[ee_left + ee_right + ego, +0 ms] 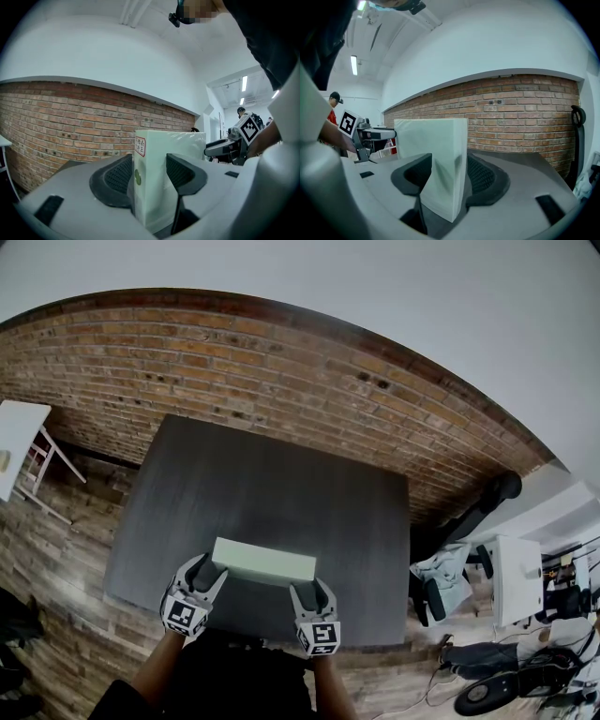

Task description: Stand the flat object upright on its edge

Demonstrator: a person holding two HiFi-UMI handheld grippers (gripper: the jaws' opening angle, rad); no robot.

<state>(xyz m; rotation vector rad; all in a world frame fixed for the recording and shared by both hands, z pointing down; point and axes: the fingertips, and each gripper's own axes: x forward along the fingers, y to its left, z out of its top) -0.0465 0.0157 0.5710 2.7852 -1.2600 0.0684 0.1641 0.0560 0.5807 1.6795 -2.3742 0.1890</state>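
Note:
A pale green flat box (262, 562) stands on its long edge near the front of the dark grey table (281, 474), its broad faces upright. My left gripper (208, 576) holds its left end. In the left gripper view, both pads press the box (161, 183) inside the left gripper (150, 164); a small red-and-white label sits at the box's top corner. My right gripper (307, 594) is at the right end. In the right gripper view, the box (436, 150) stands between the jaws of the right gripper (449, 164), with a slim gap at the right pad (483, 176).
A brick wall (234, 362) runs behind the table. A white side table (17, 442) stands at the left on the wooden floor. Chairs, bags and cables (487, 615) crowd the right. A person in red (333, 112) stands far off.

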